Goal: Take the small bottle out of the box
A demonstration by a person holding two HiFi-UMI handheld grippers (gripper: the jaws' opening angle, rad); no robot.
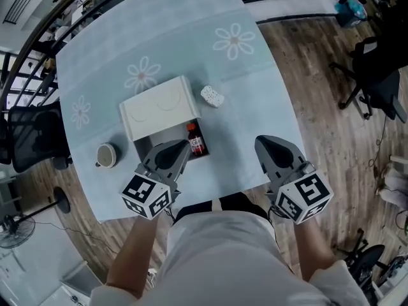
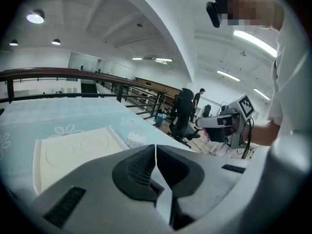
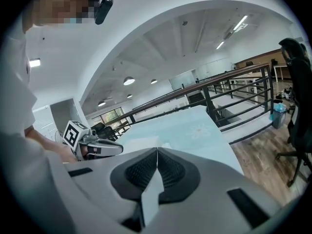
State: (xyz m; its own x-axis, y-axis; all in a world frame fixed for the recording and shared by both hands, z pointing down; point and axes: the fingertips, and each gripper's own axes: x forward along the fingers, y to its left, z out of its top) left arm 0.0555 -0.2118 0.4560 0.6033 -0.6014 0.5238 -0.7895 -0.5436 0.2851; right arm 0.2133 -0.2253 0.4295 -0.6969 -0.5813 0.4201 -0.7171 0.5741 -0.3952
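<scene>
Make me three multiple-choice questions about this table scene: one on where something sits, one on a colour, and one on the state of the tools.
1. In the head view, where does the mug stand relative to the white box?
A. to its left
B. to its right
C. inside it

2. What colour is the cap of the small bottle?
A. blue
B. red
C. green

3. How do the left tool and the right tool stand?
A. both shut and empty
B. both wide open
C. left shut on the bottle, right open

Answers:
1 A: the mug stands on the cloth off the box's left side.
2 B: the top of the bottle is red.
3 A: in each gripper view the jaws meet with nothing between them.
</scene>
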